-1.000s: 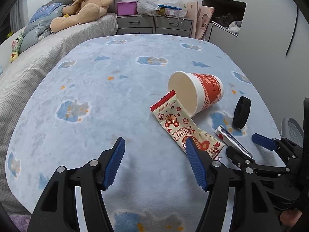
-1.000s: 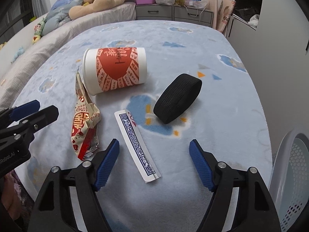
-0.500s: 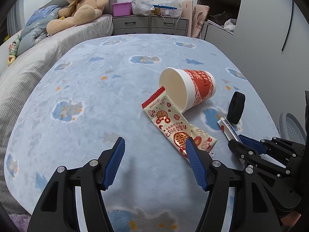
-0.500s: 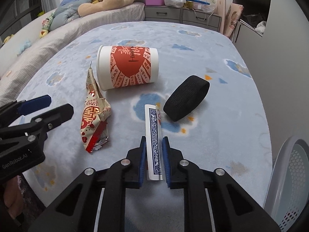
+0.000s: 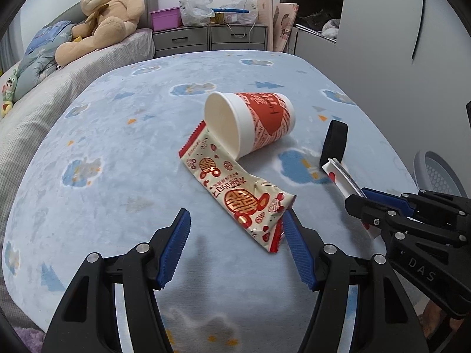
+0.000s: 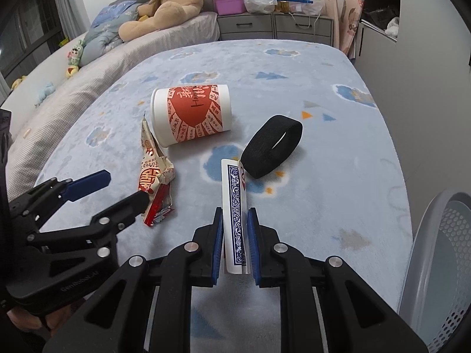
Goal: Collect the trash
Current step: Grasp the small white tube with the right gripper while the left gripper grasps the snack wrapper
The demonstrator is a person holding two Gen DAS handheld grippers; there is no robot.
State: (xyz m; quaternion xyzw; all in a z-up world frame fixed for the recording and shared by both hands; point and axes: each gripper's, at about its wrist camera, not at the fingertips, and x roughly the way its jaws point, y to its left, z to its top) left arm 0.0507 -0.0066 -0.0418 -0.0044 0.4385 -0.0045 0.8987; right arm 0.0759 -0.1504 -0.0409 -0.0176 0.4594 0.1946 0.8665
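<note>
- Right hand-held gripper (image 6: 234, 239): low over the near edge of the table (image 6: 338, 153), pointing forward and slightly down, blue fingers (image 6: 217, 241) pressed together on the playing card (image 6: 234, 206).
- Playing card: held on edge between the pads, blue patterned back facing right, far end reaching just beside the black band (image 6: 272, 147); also seen from the left wrist view at (image 5: 343, 176), sticking out ahead of the right gripper's tips.
- Left hand-held gripper (image 5: 235, 250): hovering above the table, angled downward, jaws spread wide and holding nothing; right finger (image 5: 297, 250) next to the near end of the snack wrapper (image 5: 235, 191).
- Snack wrapper: lying flat and crumpled on the blue cloth, far end tucked under the rim of the paper cup (image 5: 250, 123).
- Paper cup: tipped on its side, red and white, mouth toward the left gripper, near the middle of the table.
- Black band: standing on its edge, right of the cup, apart from it.
- Grey perforated basket (image 6: 441, 264): off the table's right edge, beside the right gripper.
</note>
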